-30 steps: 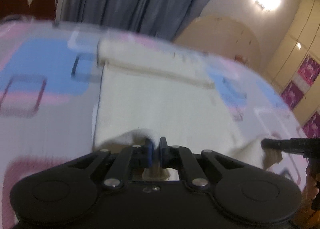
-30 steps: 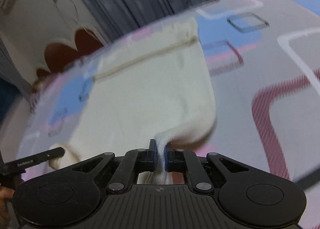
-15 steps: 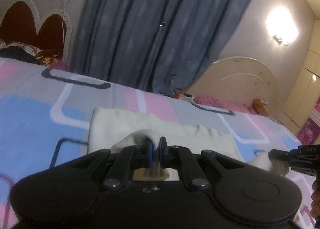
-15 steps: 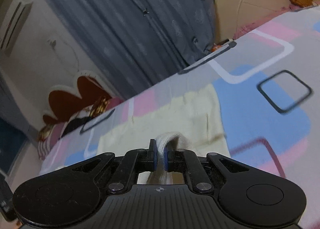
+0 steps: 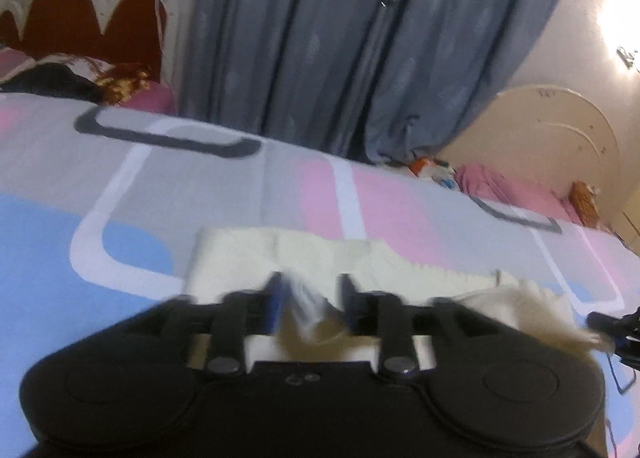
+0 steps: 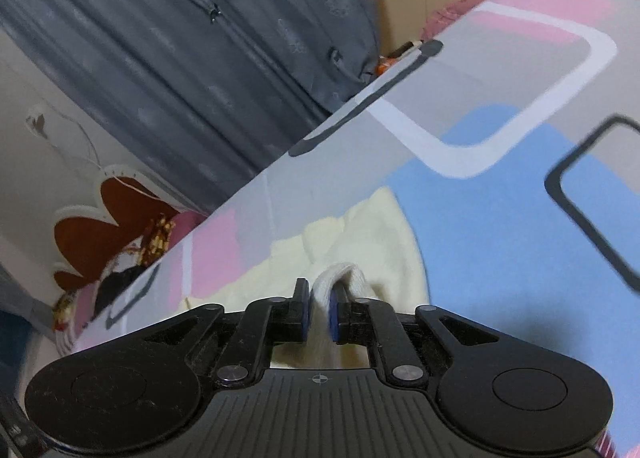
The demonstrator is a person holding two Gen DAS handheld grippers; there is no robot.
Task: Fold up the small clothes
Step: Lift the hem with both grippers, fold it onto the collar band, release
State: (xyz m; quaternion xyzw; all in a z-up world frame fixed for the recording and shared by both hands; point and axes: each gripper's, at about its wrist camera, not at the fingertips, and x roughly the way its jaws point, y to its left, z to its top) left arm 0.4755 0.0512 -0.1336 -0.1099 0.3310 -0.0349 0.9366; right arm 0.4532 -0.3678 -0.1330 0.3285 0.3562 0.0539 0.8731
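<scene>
A cream garment (image 5: 320,254) lies folded on the patterned bedsheet (image 5: 120,197), its far edge showing just beyond my fingers. My left gripper (image 5: 310,298) is low over it. Its jaws are opening and stand well apart, with a blurred fold of the cloth loose between them. In the right wrist view the same garment (image 6: 384,242) bunches ahead of my right gripper (image 6: 320,312). Those jaws are opening too, by a narrow gap, and a white fold stands between them, leaning on the right pad (image 6: 333,318). The right gripper (image 5: 612,324) also shows at the left view's right edge, beside a frayed cloth corner.
The bed is covered by a grey, pink and blue sheet (image 6: 500,217). Blue-grey curtains (image 5: 340,37) hang behind it. A red scalloped headboard (image 5: 80,13) and pillows (image 5: 72,77) are at the far left. A cream rounded footboard (image 5: 560,137) is at the right.
Both grippers carried the garment's near edge forward over the rest, to its far edge. Their jaws, shut on the cloth before, have now parted, the left much wider.
</scene>
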